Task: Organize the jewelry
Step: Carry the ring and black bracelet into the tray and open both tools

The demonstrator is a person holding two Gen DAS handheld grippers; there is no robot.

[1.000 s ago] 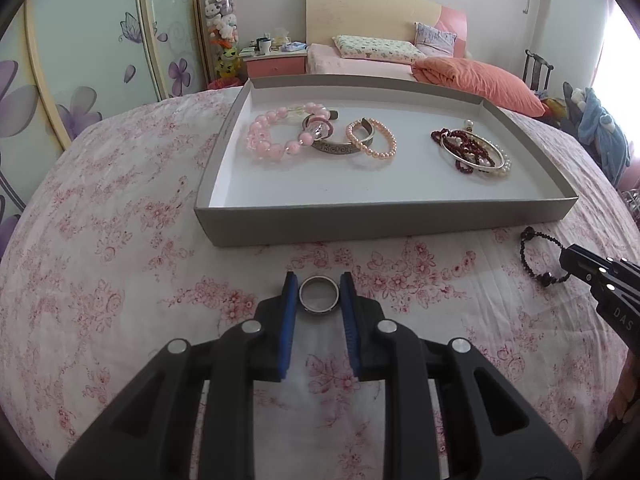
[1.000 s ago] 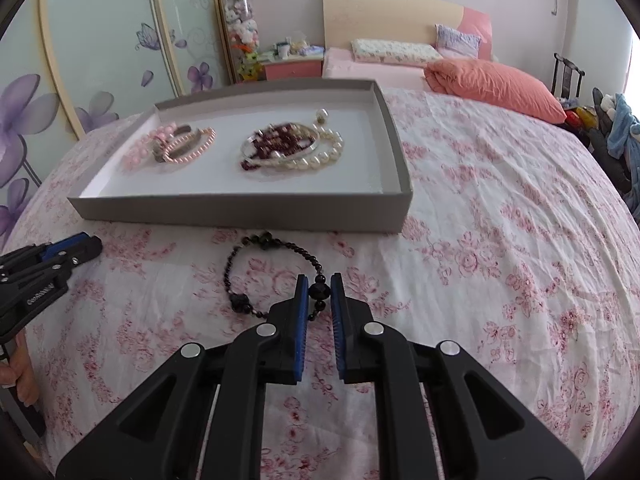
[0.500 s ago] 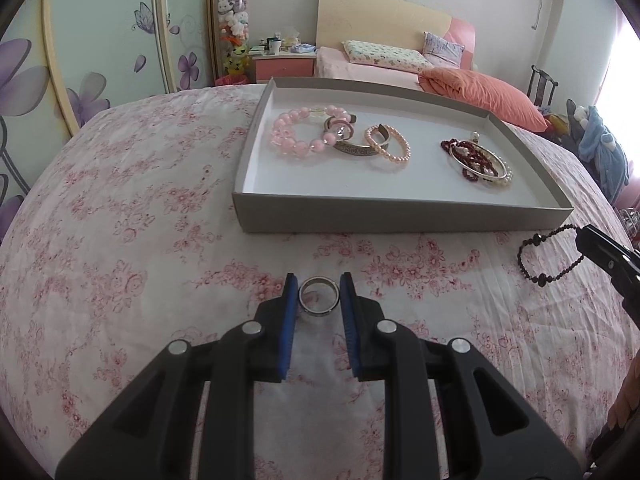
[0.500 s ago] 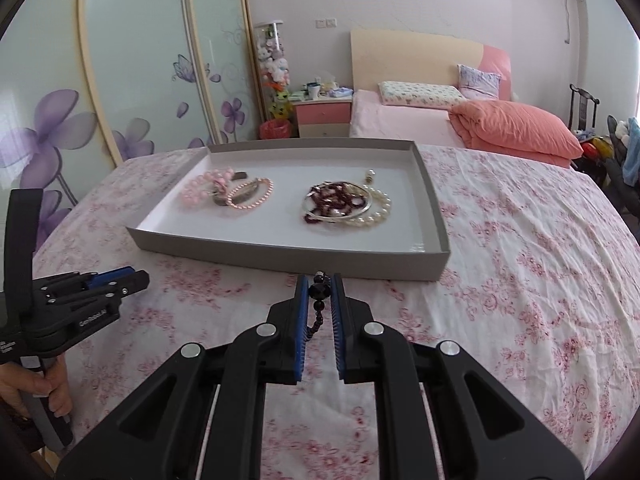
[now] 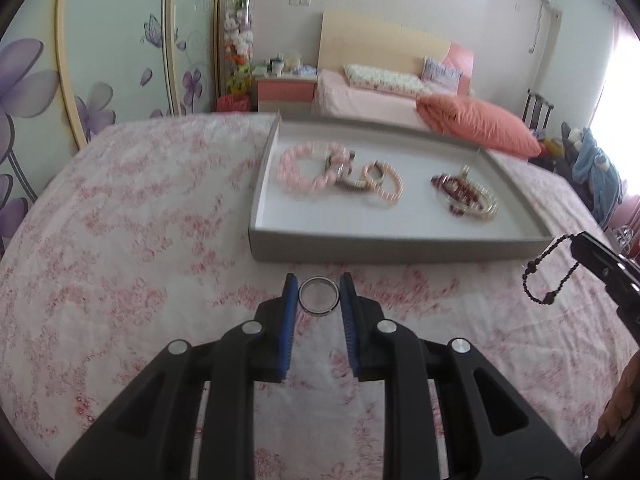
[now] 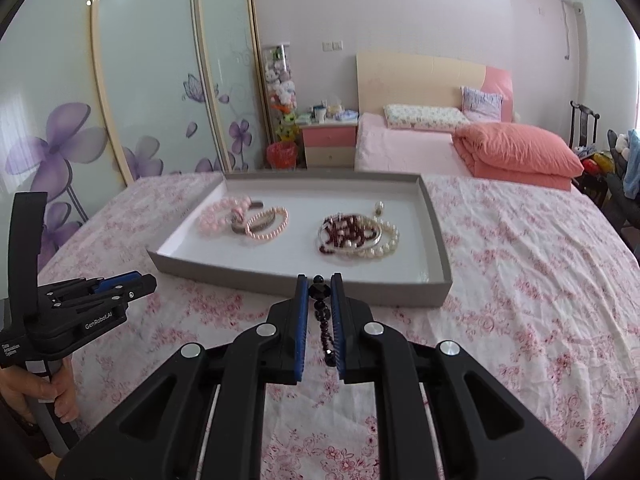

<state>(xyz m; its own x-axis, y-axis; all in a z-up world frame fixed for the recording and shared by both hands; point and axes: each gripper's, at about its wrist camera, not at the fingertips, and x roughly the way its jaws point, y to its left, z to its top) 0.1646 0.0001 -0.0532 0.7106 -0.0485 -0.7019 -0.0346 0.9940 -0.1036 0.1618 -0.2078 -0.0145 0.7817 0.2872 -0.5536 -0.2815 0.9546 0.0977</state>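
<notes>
My left gripper (image 5: 319, 286) is shut on a silver ring (image 5: 319, 295) and holds it above the floral cloth, short of the grey tray (image 5: 400, 246). My right gripper (image 6: 319, 285) is shut on a black bead bracelet (image 6: 323, 320) that hangs down between its fingers, just short of the tray's front wall (image 6: 280, 282). The bracelet also shows dangling in the left wrist view (image 5: 550, 276). In the tray lie pink bead bracelets (image 6: 224, 218), a metal bangle (image 6: 262, 220), and dark red beads with pearls (image 6: 356, 236).
The tray sits on a table with a pink floral cloth (image 6: 520, 280). Behind it are a bed with an orange quilt (image 6: 520, 156), a nightstand (image 6: 328, 144) and wardrobe doors with flower prints (image 6: 120, 100). The left gripper shows in the right wrist view (image 6: 92, 300).
Both grippers have risen and pulled back from the cloth with their loads. The black bracelet left the cloth and now hangs from the right gripper.
</notes>
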